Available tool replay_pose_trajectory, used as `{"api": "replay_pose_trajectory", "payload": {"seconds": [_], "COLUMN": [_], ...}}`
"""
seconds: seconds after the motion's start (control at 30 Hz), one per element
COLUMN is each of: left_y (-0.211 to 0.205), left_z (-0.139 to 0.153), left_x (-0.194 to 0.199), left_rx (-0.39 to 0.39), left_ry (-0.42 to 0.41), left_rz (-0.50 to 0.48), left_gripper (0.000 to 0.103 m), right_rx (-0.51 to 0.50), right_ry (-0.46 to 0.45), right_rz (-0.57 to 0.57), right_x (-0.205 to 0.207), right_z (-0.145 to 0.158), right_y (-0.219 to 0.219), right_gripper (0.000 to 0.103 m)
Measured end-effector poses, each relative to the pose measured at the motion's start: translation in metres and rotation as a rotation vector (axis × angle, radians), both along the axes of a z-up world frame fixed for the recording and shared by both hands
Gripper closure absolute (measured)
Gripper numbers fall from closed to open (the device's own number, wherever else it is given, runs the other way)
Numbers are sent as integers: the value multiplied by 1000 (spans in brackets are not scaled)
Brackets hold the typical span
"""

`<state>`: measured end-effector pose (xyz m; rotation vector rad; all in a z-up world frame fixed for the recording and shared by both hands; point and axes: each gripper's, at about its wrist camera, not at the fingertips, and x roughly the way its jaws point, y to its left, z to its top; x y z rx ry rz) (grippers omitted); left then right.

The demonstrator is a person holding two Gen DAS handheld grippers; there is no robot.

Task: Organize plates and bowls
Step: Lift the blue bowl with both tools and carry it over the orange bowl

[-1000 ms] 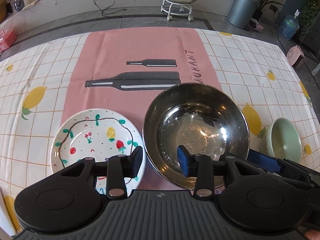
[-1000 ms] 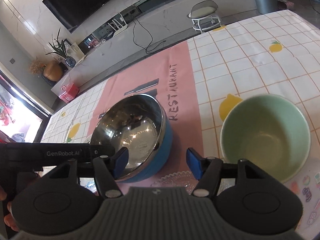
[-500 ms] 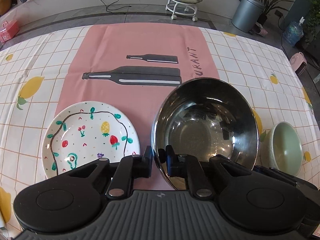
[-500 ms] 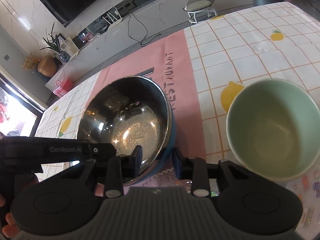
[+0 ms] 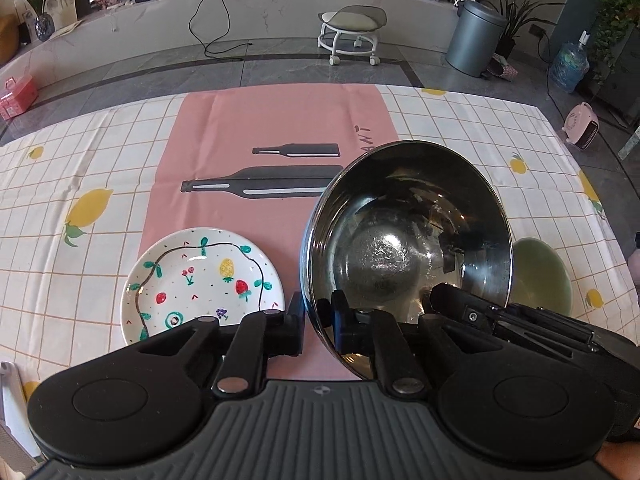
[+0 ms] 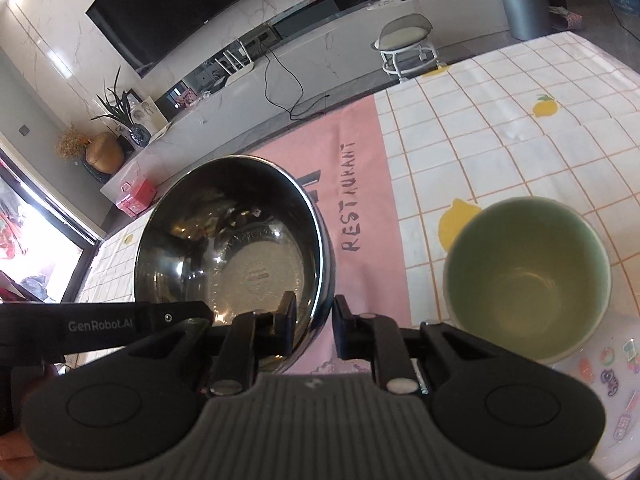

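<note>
A large steel bowl (image 5: pixel 400 248) (image 6: pixel 232 240) with a blue outside hangs tilted above the pink runner (image 5: pixel 260 128). My left gripper (image 5: pixel 316 320) is shut on its near left rim, one finger inside and one outside. My right gripper (image 6: pixel 314 320) is on the near right rim with its jaws closing, and the bowl wall is pinched between the pads. A painted white plate (image 5: pixel 200 280) with fruit drawings lies to the left of the bowl. To the right stands a pale green bowl (image 5: pixel 540 276) (image 6: pixel 528 276), empty.
A checked lemon tablecloth (image 5: pixel 80 160) covers the table. A clear dish with stickers (image 6: pixel 608 380) lies under the green bowl at the near right. Beyond the far table edge are a stool (image 5: pixel 352 28) and a grey bin (image 5: pixel 476 36).
Both grippers went from open to closed on the steel bowl's near rim. The bowl has since risen and tipped, and the left view has climbed with it.
</note>
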<state>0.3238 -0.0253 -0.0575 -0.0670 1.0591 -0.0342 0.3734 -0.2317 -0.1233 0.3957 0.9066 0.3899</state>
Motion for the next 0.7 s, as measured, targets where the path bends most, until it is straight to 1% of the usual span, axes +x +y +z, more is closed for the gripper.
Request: {"api": "replay_pose_trajectory", "payload": {"seconds": [0.1, 0.17, 0.27, 0.37, 0.53, 0.63, 0.67, 0.7], "left_y": [1, 6, 14, 20, 26, 27, 29, 30], "left_z": [12, 19, 27, 34, 47, 55, 56, 57], "left_x": [-14, -24, -38, -55, -87, -106, -113, -119], "left_rx": [23, 1, -38, -50, -30, 22, 31, 40], "left_ry": [-26, -49, -63, -109, -159, -178, -181, -181], "left_rz": [-36, -28, -7, 6, 2, -15, -15, -12], "left_gripper": [87, 87, 87, 87, 87, 87, 87, 88], "right_rx": [27, 39, 35, 40, 46, 52, 58, 63], "right_ry": [-35, -58, -99, -122, -149, -174, -162, -130], "right_rz": [29, 47, 72, 98, 158, 187, 199, 208], "right_x": [-7, -13, -22, -33, -56, -70, -74, -76], "right_z": [11, 19, 29, 36, 45, 55, 59, 61], "right_y": [0, 0, 1, 3, 8, 13, 15, 18], "right_gripper": [88, 89, 90, 92, 93, 93, 94, 94]}}
